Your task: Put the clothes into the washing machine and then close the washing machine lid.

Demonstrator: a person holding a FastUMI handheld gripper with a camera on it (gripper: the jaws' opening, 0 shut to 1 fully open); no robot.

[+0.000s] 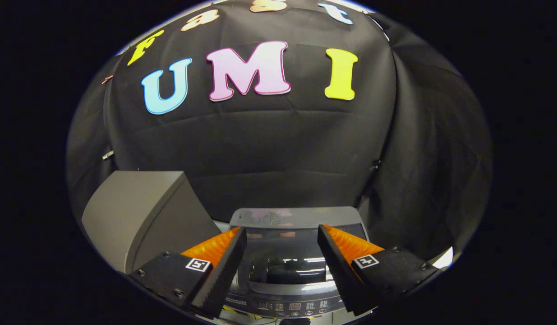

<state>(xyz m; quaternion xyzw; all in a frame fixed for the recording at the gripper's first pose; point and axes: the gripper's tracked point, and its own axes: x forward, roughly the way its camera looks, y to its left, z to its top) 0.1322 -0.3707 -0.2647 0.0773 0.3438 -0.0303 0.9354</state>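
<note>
My tongs (282, 243) held level above the washing machine (285, 289), spread wide, gripping nothing, lid (296, 253) down between the fingers, grey box (138, 212) just left

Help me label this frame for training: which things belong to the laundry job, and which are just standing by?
Job:
- washing machine
- its lid, lying down
- gripper, fingers open above the lid, holding nothing

Standing by:
- grey box beside the machine
- black cloth wall behind
</note>
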